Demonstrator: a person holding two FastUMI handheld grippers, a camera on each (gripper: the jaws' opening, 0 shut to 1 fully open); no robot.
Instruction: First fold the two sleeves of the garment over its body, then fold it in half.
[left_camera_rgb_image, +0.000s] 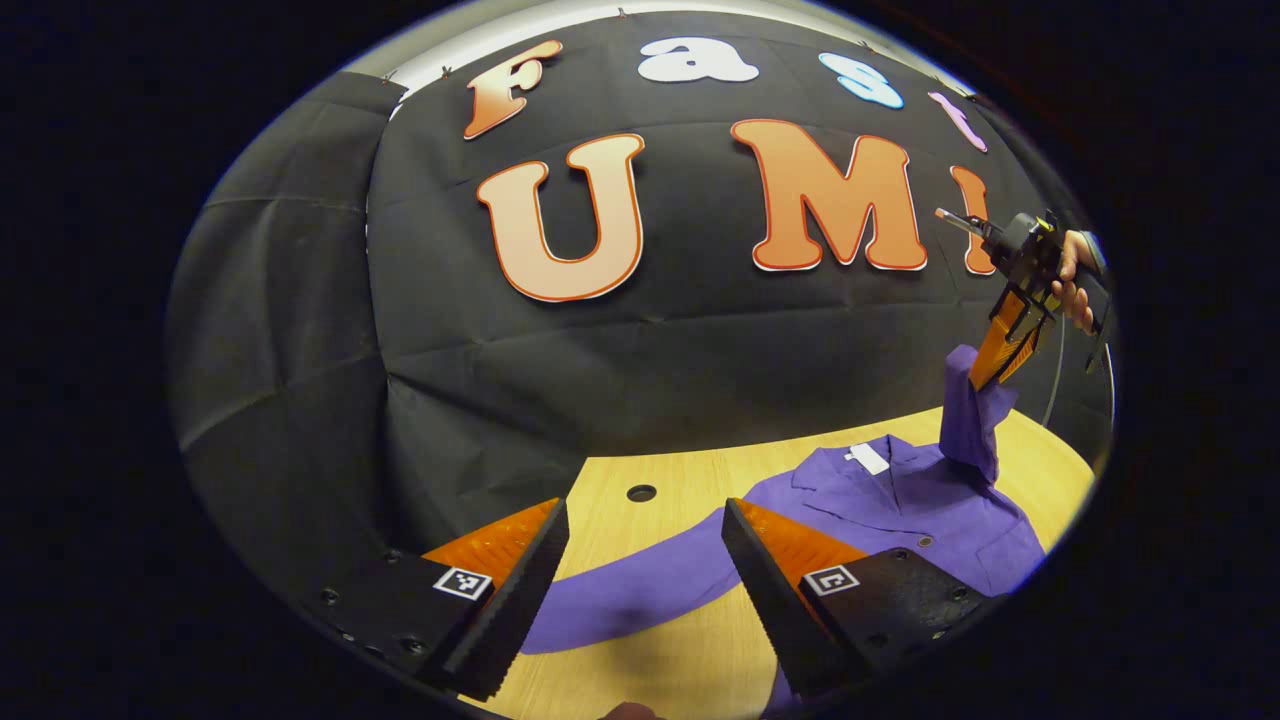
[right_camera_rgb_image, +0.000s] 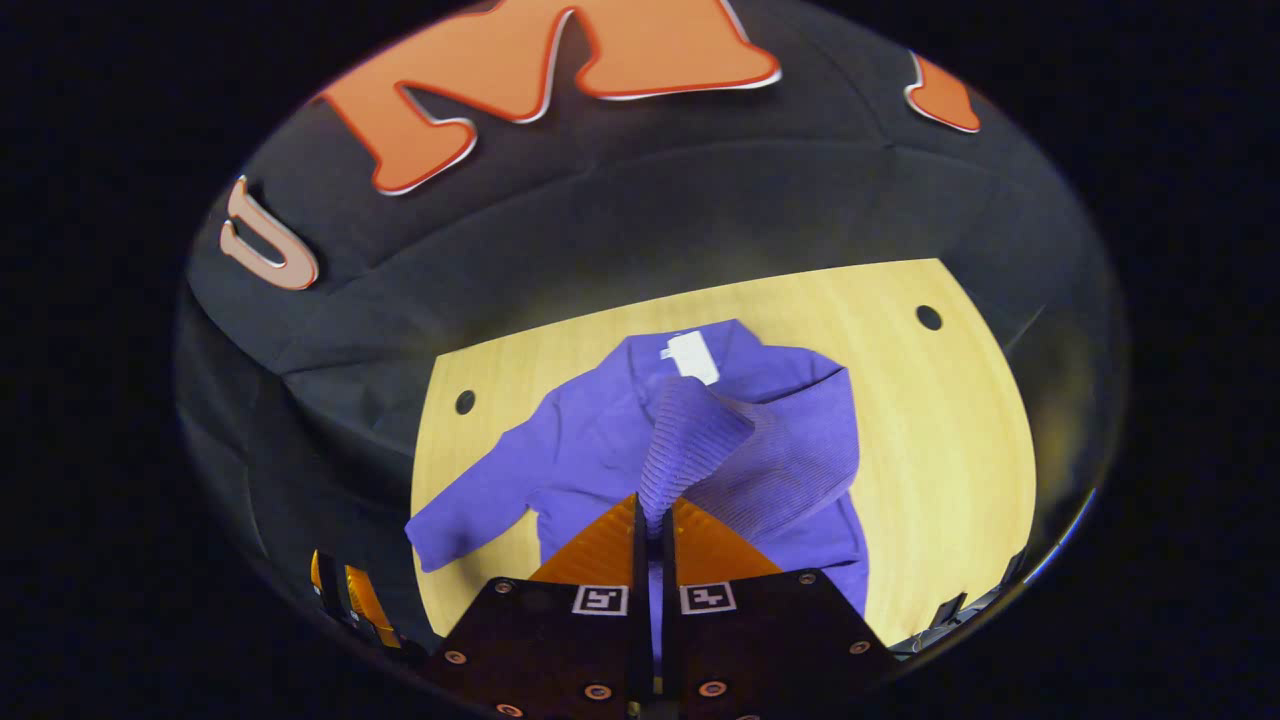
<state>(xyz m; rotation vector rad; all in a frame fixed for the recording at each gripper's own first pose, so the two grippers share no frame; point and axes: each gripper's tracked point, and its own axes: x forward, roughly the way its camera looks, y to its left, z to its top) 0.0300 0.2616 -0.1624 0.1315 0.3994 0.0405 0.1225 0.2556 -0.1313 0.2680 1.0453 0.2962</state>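
Two grippers are seen here, with a purple shirt (right_camera_rgb_image: 600, 440) spread on a light wooden counter (right_camera_rgb_image: 940, 430). The shirt is laid flat with its collar toward the black cloth wall, and a small white tag (right_camera_rgb_image: 690, 357) is seen at the collar.

In the right gripper view, the right gripper (right_camera_rgb_image: 650, 530) is held above the shirt's body with its fingers pressed together on the end of one sleeve (right_camera_rgb_image: 700, 440). That sleeve is lifted off the counter and drawn across the chest of the shirt, so its ribbed-looking fabric is bunched up toward the fingers. The other sleeve (right_camera_rgb_image: 470, 505) is left lying flat, stretched out toward the counter's edge. Two small round holes (right_camera_rgb_image: 465, 402) are visible in the counter top, one on each side of the shirt.

In the left gripper view, the left gripper (left_camera_rgb_image: 645, 575) is held low over the counter with its fingers spread wide apart and nothing between them. The flat sleeve (left_camera_rgb_image: 640, 590) is seen lying just past the fingertips, running across the gap between them. Farther off, the right gripper (left_camera_rgb_image: 1000, 365) is seen raised in a person's hand (left_camera_rgb_image: 1072, 280), with the lifted sleeve (left_camera_rgb_image: 970, 415) hanging down from it to the shirt below. One counter hole (left_camera_rgb_image: 641, 493) is seen beyond the open fingers.
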